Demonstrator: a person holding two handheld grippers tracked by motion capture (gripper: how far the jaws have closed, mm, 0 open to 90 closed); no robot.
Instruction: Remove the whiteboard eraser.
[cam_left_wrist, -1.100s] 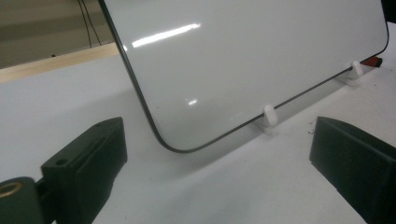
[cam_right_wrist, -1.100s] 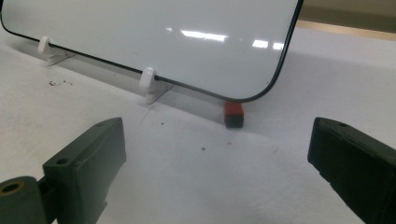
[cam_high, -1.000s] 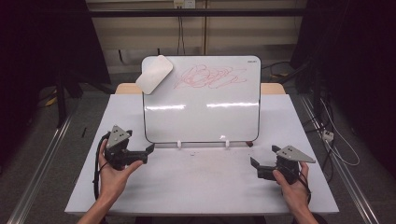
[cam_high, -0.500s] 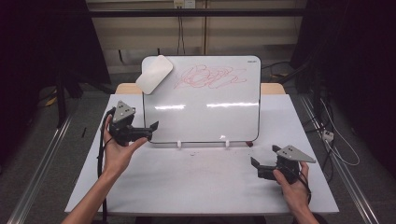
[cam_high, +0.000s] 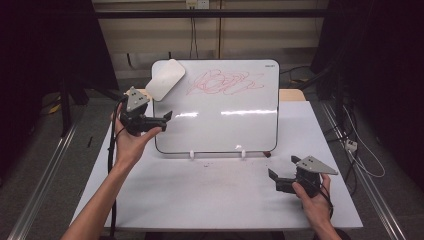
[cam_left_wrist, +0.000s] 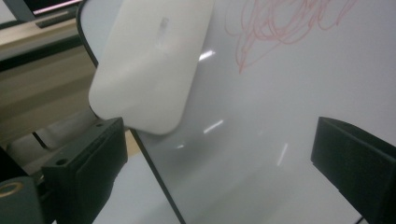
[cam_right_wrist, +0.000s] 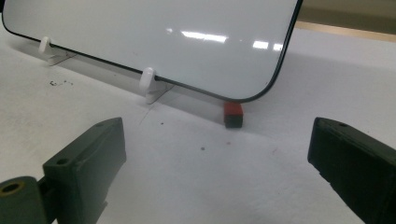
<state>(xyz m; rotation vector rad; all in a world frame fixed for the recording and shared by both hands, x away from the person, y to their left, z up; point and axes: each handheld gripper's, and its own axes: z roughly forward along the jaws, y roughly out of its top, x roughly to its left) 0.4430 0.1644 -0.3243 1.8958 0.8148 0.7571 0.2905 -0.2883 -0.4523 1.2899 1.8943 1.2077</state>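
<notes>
A whiteboard (cam_high: 220, 110) stands tilted on two white clips, red scribbles (cam_high: 225, 82) across its upper part. A white oblong eraser (cam_high: 165, 86) clings to its top left corner; the left gripper view shows the eraser (cam_left_wrist: 149, 65) close ahead, beside the scribbles (cam_left_wrist: 280, 28). My left gripper (cam_high: 167, 117) is raised at the board's left edge, just below the eraser, open and empty. My right gripper (cam_high: 275, 179) rests low at the table's front right, open, facing the board's lower right corner (cam_right_wrist: 261, 88).
A small red and black block (cam_right_wrist: 233, 115) lies on the table under the board's lower right corner, also seen in the high view (cam_high: 266, 154). The white clips (cam_right_wrist: 148, 79) hold the board's bottom edge. The white table (cam_high: 200, 195) has dark floor and rails on both sides.
My left gripper has risen from the table's front left up and forward to the board's left edge, below the eraser. The right gripper has stayed put.
</notes>
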